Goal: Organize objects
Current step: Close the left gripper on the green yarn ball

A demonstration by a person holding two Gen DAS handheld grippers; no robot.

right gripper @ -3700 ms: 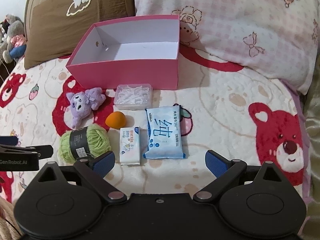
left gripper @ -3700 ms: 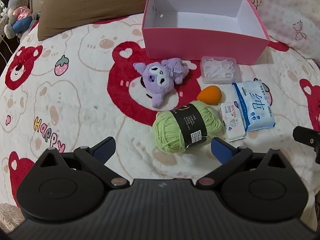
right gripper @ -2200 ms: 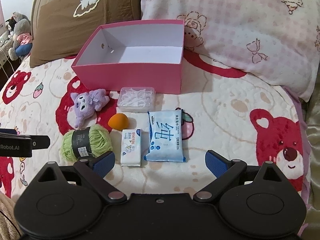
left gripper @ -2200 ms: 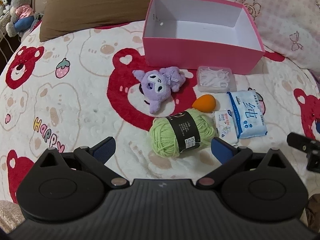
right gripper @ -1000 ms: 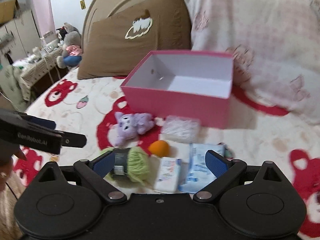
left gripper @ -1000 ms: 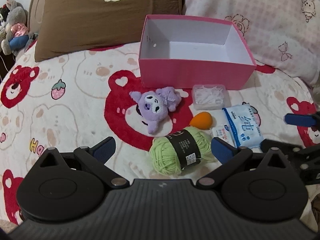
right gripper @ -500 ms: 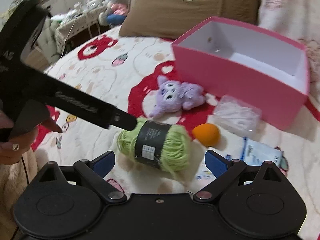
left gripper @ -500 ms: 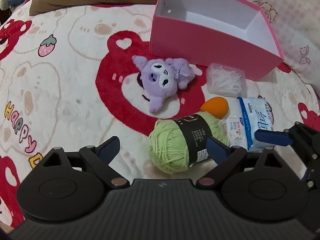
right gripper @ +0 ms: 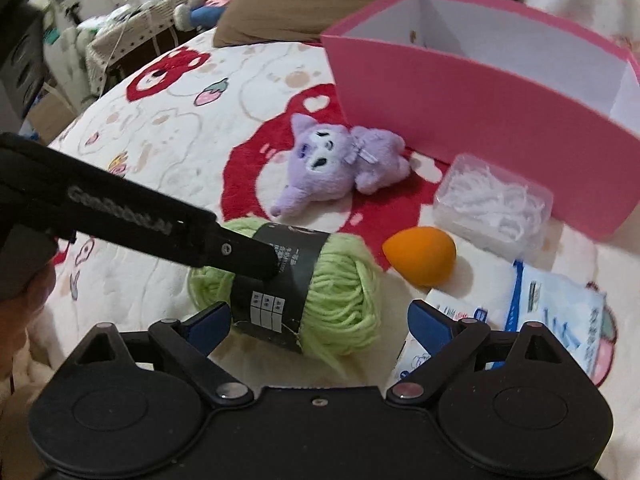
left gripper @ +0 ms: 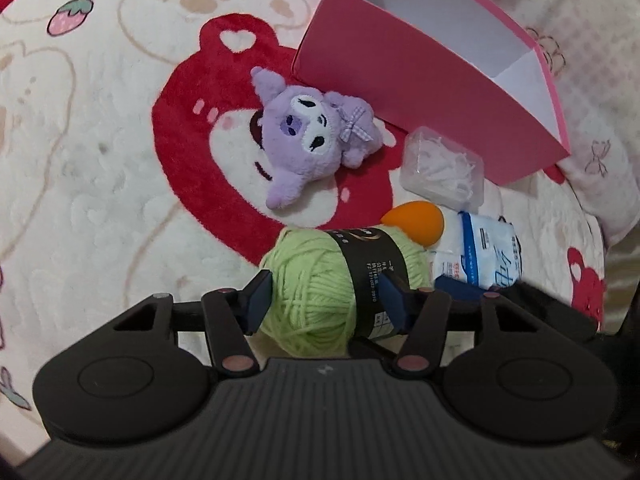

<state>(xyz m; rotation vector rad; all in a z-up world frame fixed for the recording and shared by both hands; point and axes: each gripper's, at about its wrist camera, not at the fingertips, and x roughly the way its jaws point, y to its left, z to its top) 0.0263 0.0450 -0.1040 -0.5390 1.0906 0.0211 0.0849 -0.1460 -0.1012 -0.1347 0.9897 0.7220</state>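
Note:
A green yarn ball with a black label lies on the bear-print blanket. My left gripper is shut on it, blue pads pressed against both sides. In the right wrist view the left gripper's finger lies across the yarn ball. My right gripper is open and empty just in front of the yarn. A purple plush, an orange sponge, a clear box of floss picks and tissue packs lie behind it. The empty pink box stands beyond.
A brown pillow and a pink checked pillow lie behind the box. The bed's left edge, a side table and stuffed toys show at far left in the right wrist view.
My left gripper has moved forward and down and closed on the yarn ball. My right gripper has come closer to the yarn from the right and stays open.

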